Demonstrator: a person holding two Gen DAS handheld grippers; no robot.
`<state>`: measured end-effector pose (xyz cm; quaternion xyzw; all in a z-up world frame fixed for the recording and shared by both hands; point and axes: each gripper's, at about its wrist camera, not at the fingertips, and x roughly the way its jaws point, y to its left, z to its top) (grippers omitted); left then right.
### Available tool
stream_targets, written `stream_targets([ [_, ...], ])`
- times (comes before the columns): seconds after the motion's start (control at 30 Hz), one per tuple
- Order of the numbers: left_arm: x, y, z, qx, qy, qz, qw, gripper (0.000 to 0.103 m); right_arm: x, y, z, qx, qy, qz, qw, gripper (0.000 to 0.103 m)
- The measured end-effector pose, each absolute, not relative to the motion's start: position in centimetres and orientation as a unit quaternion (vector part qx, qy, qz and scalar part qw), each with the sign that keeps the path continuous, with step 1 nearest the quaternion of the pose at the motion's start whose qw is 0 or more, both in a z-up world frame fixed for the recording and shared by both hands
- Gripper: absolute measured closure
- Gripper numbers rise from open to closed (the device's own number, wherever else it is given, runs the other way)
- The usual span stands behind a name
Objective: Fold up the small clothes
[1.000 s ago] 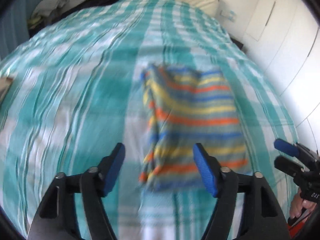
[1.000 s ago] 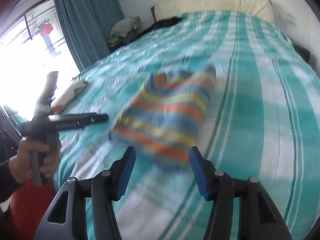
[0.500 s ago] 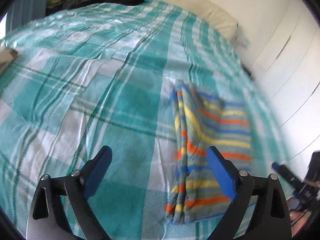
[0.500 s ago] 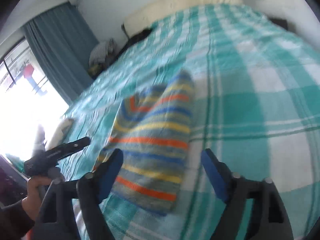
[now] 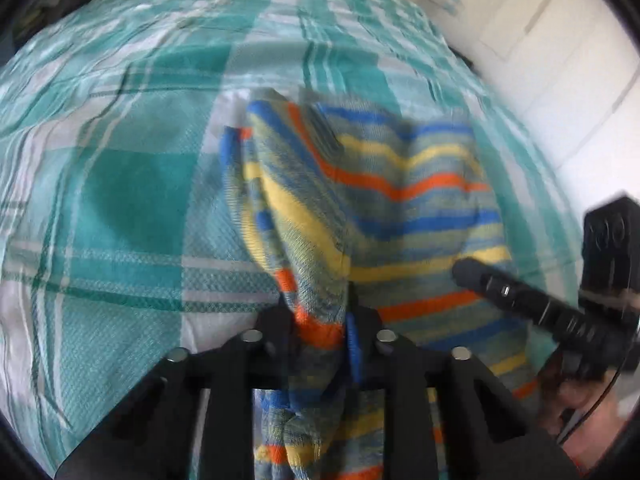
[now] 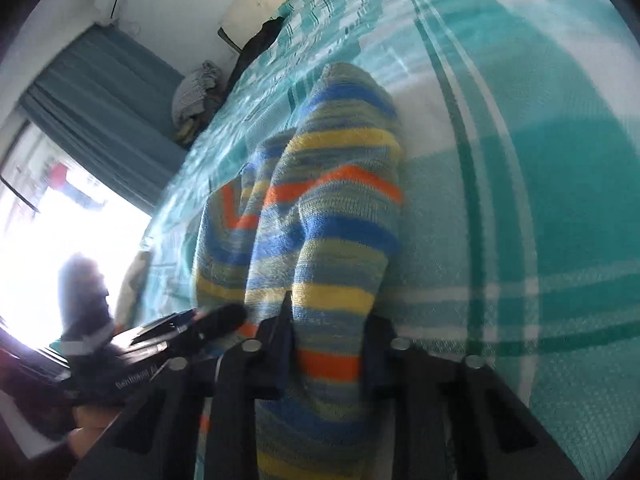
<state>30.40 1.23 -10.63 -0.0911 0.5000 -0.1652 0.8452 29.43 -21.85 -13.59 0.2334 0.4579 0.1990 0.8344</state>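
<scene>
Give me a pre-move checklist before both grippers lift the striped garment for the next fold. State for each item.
1. Left gripper closed on the striped garment: ok; its jaws have just been closing, and fabric is bunched between them.
2. Right gripper closed on the same garment: ok; it too has just closed on cloth.
3. Bedspread not caught in either grip: cannot tell.
4. All layers caught in each grip: cannot tell.
5. Grippers clear of each other: ok, apart.

Striped garment (image 6: 332,216) (pinched) between pads (image 6: 370,344)
</scene>
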Motion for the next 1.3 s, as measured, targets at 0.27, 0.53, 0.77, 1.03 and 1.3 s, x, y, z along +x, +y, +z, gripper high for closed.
stream_targets([
  [0.27, 26.2, -0.5, 1.4, -0.038, 0.366, -0.186, 0.911, 0.087, 25.1, -18.7, -1.1, 0.045, 0.330, 0.200, 0.922, 0.083],
  [0.53, 26.9, -2.3, -3.9, -0.024, 0.469, -0.139, 0.872, 0.019, 27.0, -26.4, -2.0, 0.120, 0.413, 0.147, 0.891, 0.037],
  [0.77, 14.1, -1.1, -5.6, 0.072, 0.453, -0.065, 0.886, 0.004, 14.1, -32.6, -6.6, 0.077, 0.472, 0.011, 0.878, 0.003],
  [1.03, 6.8, -2.9, 2.5, 0.125, 0.381, -0.003, 0.916, 0.001, 5.4, -29.1, -0.5, 0.053, 0.428, 0.013, 0.902, 0.000],
  [1.3, 1.3, -2.5, 4.2, 0.093, 0.430, 0.005, 0.898, 0.001, 0.3, -24.4, 2.5, 0.007, 0.441, 0.029, 0.897, 0.000],
])
